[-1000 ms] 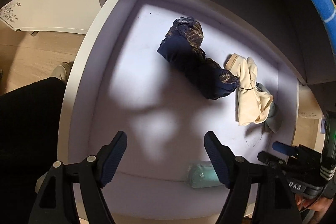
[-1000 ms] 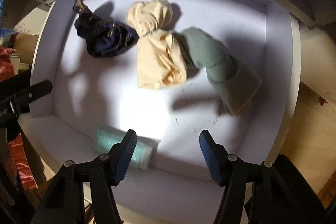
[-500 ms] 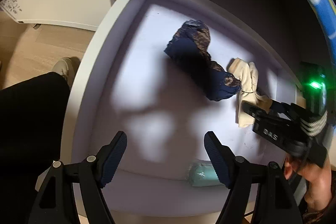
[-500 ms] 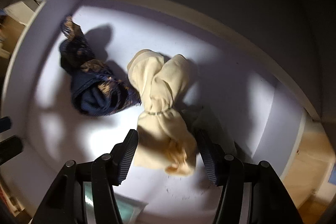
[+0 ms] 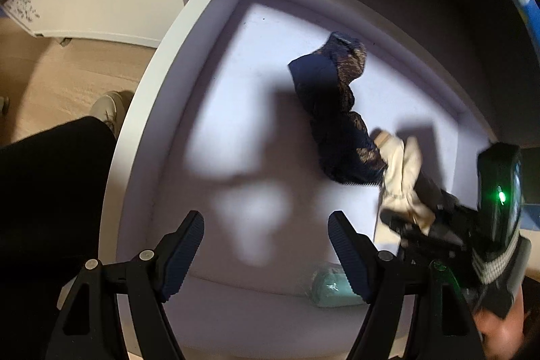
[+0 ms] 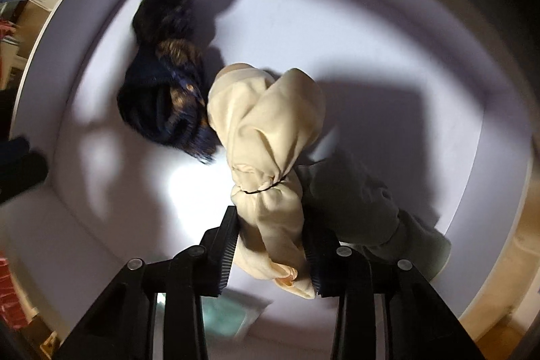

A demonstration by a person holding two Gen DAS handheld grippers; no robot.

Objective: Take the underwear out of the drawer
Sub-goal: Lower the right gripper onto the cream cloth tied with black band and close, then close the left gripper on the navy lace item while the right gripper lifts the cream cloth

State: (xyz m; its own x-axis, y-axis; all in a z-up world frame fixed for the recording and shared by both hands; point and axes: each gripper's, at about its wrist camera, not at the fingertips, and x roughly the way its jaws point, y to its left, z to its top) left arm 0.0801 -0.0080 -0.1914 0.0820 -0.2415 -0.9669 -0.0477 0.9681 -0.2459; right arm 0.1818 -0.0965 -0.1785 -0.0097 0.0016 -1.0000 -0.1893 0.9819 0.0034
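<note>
Right gripper [image 6: 270, 248] descended, closing (lengthwise) on cream underwear [image 6: 266, 137].

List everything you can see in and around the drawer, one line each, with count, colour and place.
Drawer: one, white, pulled open below both grippers.
Cream underwear: one, tied bundle, mid drawer, lower end between the right gripper's fingers.
Navy lace underwear: one, dark blue with gold, touching the cream bundle's left side.
Grey-green garment: one, rolled, right of the cream bundle.
Teal packet: one, against the drawer's near wall.
Shoe: one, pale, on the wooden floor left of the drawer.
Left gripper: black, blue pads, open, nothing between them.
Right gripper: black, closing on the cream underwear.
</note>
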